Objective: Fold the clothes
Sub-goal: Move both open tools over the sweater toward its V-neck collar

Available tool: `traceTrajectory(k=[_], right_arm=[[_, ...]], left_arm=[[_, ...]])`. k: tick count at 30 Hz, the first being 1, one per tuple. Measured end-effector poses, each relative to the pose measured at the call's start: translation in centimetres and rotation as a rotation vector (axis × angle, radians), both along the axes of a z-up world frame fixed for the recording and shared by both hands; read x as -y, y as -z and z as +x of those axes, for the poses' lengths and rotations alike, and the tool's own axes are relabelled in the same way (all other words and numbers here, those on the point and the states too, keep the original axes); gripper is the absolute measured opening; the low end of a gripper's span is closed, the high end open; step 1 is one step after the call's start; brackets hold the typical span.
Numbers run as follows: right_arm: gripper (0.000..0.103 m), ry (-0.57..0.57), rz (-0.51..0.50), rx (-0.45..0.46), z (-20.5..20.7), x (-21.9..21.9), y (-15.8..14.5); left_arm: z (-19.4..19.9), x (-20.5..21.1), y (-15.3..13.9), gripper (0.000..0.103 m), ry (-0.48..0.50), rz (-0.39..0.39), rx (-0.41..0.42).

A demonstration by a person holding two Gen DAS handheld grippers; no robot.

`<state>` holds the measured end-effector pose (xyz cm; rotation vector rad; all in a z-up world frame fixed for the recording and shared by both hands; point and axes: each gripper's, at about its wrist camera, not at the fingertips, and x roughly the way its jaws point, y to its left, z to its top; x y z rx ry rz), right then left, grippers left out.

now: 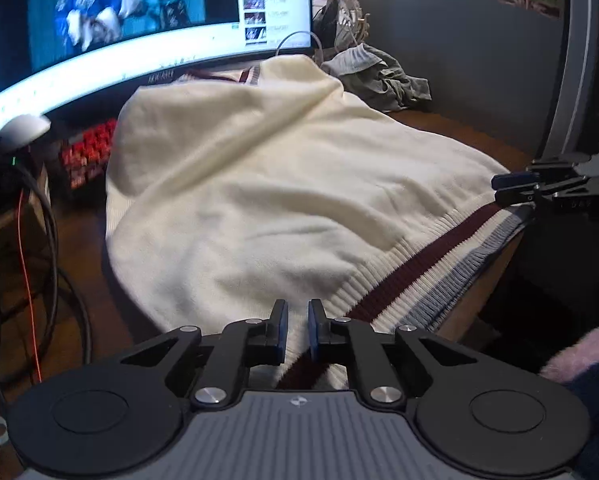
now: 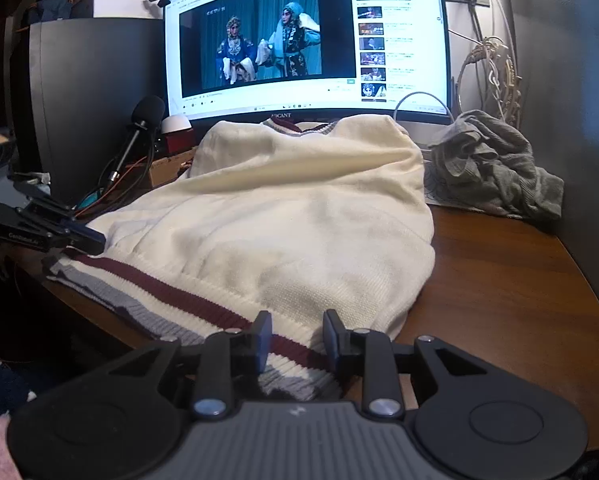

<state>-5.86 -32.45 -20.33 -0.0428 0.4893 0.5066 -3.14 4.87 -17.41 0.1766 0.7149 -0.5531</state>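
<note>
Ribbed hem of the cream knitted sweater [image 2: 291, 240] on the brown wooden desk [image 2: 499, 288] sits between both parted jaws: left gripper [image 1: 298, 330] narrow, right gripper [image 2: 297, 338] wider. Uneven pinching could skew the fold; at one o'clock, the crumpled grey garment [image 2: 495, 164] may snag.

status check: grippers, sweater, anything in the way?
Left gripper and right gripper open over the striped hem. Cream sweater flat on desk, unfolded. Grey garment bunched beside it.
</note>
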Motion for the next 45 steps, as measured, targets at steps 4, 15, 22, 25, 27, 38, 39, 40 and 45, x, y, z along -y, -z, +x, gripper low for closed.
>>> traceTrajectory(k=[4, 15, 22, 25, 27, 38, 39, 40, 45], right_arm=[[0.025, -0.006, 0.047, -0.028, -0.4, 1.3, -0.2], [0.031, 0.071, 0.177, -0.071, 0.8, 4.0, -3.3], [0.031, 0.041, 0.082, -0.105, 5.1, 1.8, -1.8], [0.031, 0.023, 0.016, -0.106, 5.2, 0.5, -0.9], [0.031, 0.027, 0.034, -0.106, 4.6, 0.8, -0.7], [0.031, -0.019, 0.028, -0.157, -0.2, 2.2, -1.2], [0.031, -0.031, 0.039, -0.173, -0.5, 2.4, -1.4], [0.031, -0.043, 0.047, -0.183, -0.7, 2.5, -1.6], [0.031, -0.012, 0.048, -0.105, 0.9, 2.2, -3.2]], left_arm=[[-0.6, -1.1, 0.2, 0.011, -0.009, -0.060, -0.040], [1.0, -2.4, -2.3, 0.028, -0.099, -0.158, -0.041], [4.2, -0.2, -0.5, 0.027, -0.049, -0.063, -0.067], [3.2, -0.3, -0.3, 0.027, -0.018, -0.046, -0.057], [2.6, -0.6, -0.3, 0.027, -0.004, -0.049, -0.061], [-2.1, -1.2, -0.5, 0.027, 0.028, -0.111, -0.103], [-2.3, -1.1, -0.7, 0.027, 0.030, -0.108, -0.103], [-2.3, -1.1, -1.1, 0.027, 0.033, -0.107, -0.090], [0.2, -0.3, -2.1, 0.027, 0.014, -0.113, -0.019]])
